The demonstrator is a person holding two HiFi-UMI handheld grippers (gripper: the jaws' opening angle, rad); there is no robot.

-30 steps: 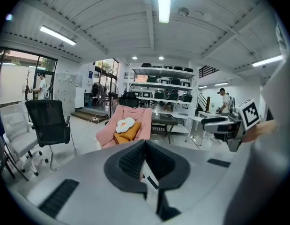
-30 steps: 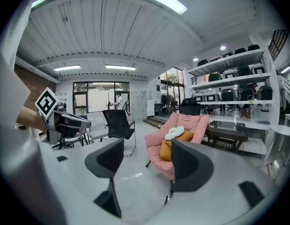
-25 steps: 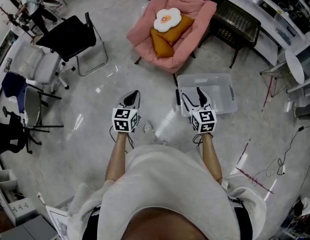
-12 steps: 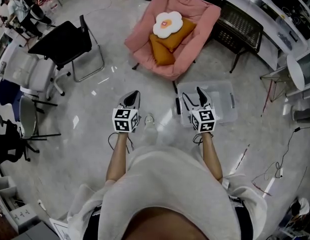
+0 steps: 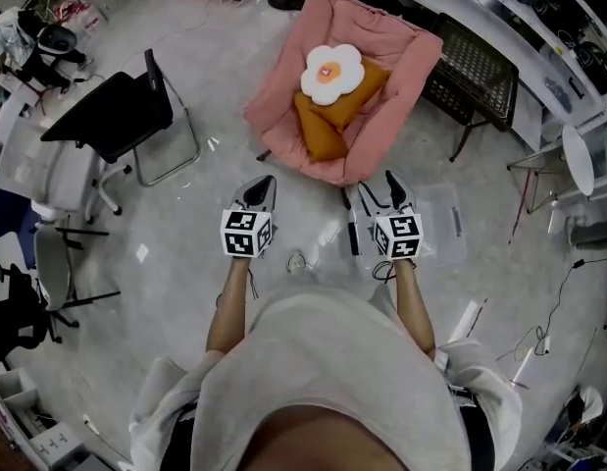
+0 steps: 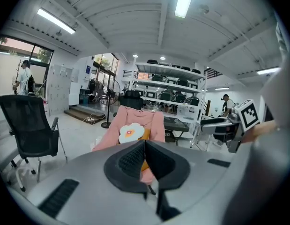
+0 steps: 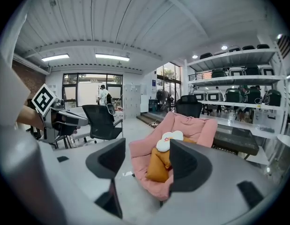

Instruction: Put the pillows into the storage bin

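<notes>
A white flower-shaped pillow [image 5: 331, 72] lies on orange pillows [image 5: 326, 121] in a pink chair [image 5: 381, 57]. The clear storage bin [image 5: 443, 226] stands on the floor in front of the chair's right side, partly under my right gripper [image 5: 379, 192]. That gripper is open and empty; its view frames the flower pillow [image 7: 169, 141] and an orange pillow [image 7: 159, 168] between the jaws, still well away. My left gripper [image 5: 261, 188] is shut and empty, held over bare floor left of the bin, pointing at the chair [image 6: 137, 121].
A black office chair [image 5: 112, 116] and white chairs [image 5: 38, 170] stand to the left. A black wire bench [image 5: 472, 59] and shelving flank the pink chair's right. A small object [image 5: 296, 260] lies on the floor between my arms. Cables run along the right.
The pink chair with the pillows and the bin have slid closer in the head view as the person walked forward. Both grippers keep their pose; the right one now hangs over the bin.
</notes>
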